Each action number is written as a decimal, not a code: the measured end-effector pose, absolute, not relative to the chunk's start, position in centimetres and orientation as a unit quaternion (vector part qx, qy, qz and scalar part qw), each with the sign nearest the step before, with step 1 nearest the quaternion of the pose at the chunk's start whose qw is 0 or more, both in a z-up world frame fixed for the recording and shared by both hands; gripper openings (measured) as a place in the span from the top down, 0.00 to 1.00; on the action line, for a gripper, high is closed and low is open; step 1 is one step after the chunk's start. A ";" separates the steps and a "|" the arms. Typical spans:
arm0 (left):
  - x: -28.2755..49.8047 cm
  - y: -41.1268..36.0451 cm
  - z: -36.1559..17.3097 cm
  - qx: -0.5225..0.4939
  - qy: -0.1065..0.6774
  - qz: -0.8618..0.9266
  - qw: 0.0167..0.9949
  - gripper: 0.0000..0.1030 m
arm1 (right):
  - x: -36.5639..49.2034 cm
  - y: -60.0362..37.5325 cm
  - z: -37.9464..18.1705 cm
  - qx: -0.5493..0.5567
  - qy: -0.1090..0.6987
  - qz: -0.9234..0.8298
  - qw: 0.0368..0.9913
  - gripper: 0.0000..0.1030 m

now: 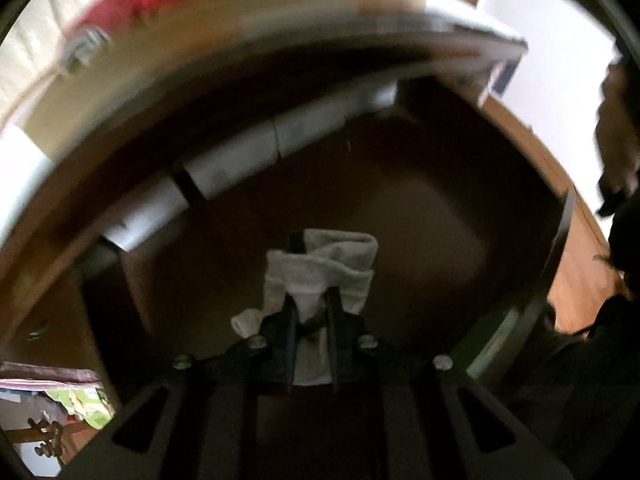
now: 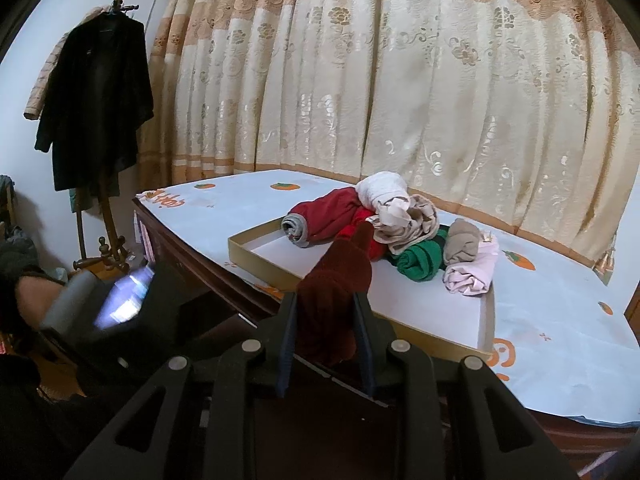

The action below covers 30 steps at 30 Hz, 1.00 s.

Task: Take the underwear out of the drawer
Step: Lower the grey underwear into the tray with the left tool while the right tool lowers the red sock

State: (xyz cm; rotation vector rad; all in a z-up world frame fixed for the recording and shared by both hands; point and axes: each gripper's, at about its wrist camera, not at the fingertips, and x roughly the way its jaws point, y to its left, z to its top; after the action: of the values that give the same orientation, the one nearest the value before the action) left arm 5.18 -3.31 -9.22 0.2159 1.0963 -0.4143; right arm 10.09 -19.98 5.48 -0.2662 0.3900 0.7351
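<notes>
In the left wrist view my left gripper [image 1: 311, 300] is shut on a white rolled underwear [image 1: 320, 270] and holds it over the dark wooden drawer [image 1: 420, 200]. The drawer floor behind it is bare and brown. In the right wrist view my right gripper [image 2: 326, 300] is shut on a dark red underwear [image 2: 334, 284], held in front of the table edge. Beyond it a shallow gold-rimmed tray [image 2: 260, 254] holds a pile of rolled underwear [image 2: 384, 224] in red, white, beige, green and pink.
White paper strips [image 1: 236, 164] line the drawer's back wall. The table [image 2: 560, 312] has a white cloth with orange prints. A patterned curtain [image 2: 400, 80] hangs behind it. A coat rack with a black coat [image 2: 96, 108] stands at the left. The left gripper's body [image 2: 116, 304] shows at lower left.
</notes>
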 end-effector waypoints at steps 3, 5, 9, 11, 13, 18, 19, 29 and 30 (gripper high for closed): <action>5.6 -3.1 -6.4 0.090 0.478 -0.194 0.852 0.91 | 10.4 -20.2 5.7 -0.123 0.191 0.349 0.909 0.71; 6.0 -2.8 -4.8 0.084 0.455 -0.193 0.865 0.90 | 10.5 -20.4 5.7 -0.121 0.191 0.348 0.910 0.71; 7.6 -2.3 -1.1 0.067 0.406 -0.187 0.892 0.90 | 10.7 -20.5 5.9 -0.120 0.190 0.346 0.911 0.71; 8.1 -2.2 0.5 0.060 0.382 -0.186 0.903 0.90 | 10.9 -20.6 6.1 -0.117 0.190 0.346 0.911 0.71; 8.8 -1.9 2.7 0.049 0.359 -0.185 0.913 0.90 | 11.2 -20.8 6.3 -0.112 0.190 0.344 0.913 0.71; 11.7 -2.2 5.1 0.036 0.327 -0.173 0.928 0.90 | 12.3 -21.2 7.3 -0.108 0.185 0.336 0.917 0.71; 11.9 -2.0 5.2 0.034 0.323 -0.170 0.930 0.90 | 12.5 -21.3 7.4 -0.107 0.185 0.334 0.918 0.71; 15.6 -2.5 6.3 0.030 0.294 -0.137 0.946 0.90 | 14.8 -22.1 8.2 -0.090 0.190 0.320 0.924 0.71; 15.9 -2.5 6.4 0.027 0.293 -0.136 0.946 0.90 | 14.9 -22.0 8.3 -0.089 0.191 0.319 0.924 0.71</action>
State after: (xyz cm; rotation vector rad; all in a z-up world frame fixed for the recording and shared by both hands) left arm 15.90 -2.51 6.41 0.0554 0.5975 -0.2780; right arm 14.93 -22.03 8.27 -0.1828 0.3915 0.6546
